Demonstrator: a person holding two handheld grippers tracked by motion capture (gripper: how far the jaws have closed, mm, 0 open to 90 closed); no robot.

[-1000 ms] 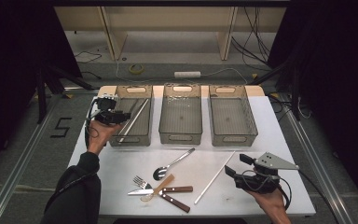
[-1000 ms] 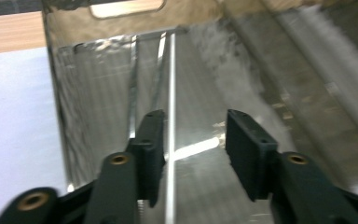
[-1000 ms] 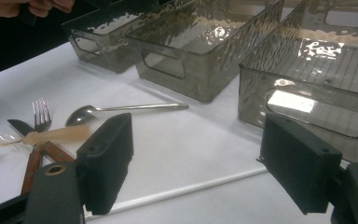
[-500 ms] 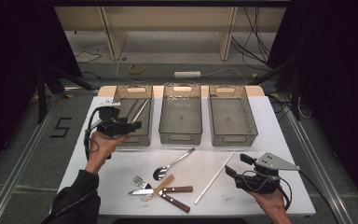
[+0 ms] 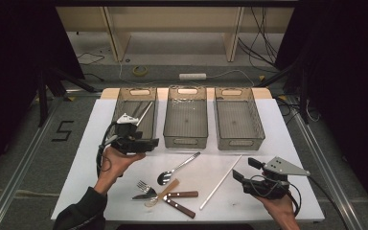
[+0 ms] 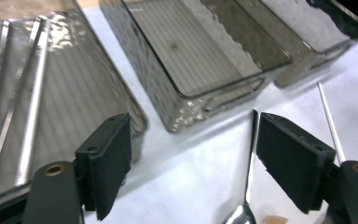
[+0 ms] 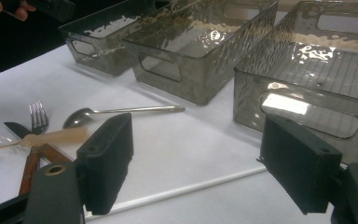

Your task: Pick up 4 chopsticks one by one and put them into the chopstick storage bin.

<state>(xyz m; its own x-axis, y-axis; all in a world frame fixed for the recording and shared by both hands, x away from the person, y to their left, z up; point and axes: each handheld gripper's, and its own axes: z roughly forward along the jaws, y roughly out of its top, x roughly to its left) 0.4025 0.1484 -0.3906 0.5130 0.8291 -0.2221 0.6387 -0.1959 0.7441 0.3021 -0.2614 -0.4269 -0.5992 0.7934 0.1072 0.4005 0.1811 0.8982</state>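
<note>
My left gripper [image 5: 152,143] hovers at the near end of the left bin [image 5: 124,103], pointing right. Its jaws have just been opening and stand open with nothing between them. In the left gripper view my left gripper [image 6: 193,154] frames bare white table and the metal spoon's handle [image 6: 251,154]. White sticks [image 5: 143,114] lie inside the left bin [image 6: 98,88]. My right gripper [image 5: 243,167] rests open near the table's front right. In the right gripper view a white stick [image 7: 182,189] lies on the table just beyond my right gripper [image 7: 196,154].
The middle bin [image 5: 186,139] and right bin [image 5: 239,141] stand beside the left one. On the white table [image 5: 86,158] lie a metal spoon [image 5: 177,168], a fork [image 5: 143,184], two wooden-handled knives [image 5: 179,208], a plastic spoon [image 5: 160,194] and a white stick [image 5: 220,182].
My left gripper has drawn back from over the left bin toward the near side and to the right, and its jaws have spread wider. The right gripper has stayed put.
</note>
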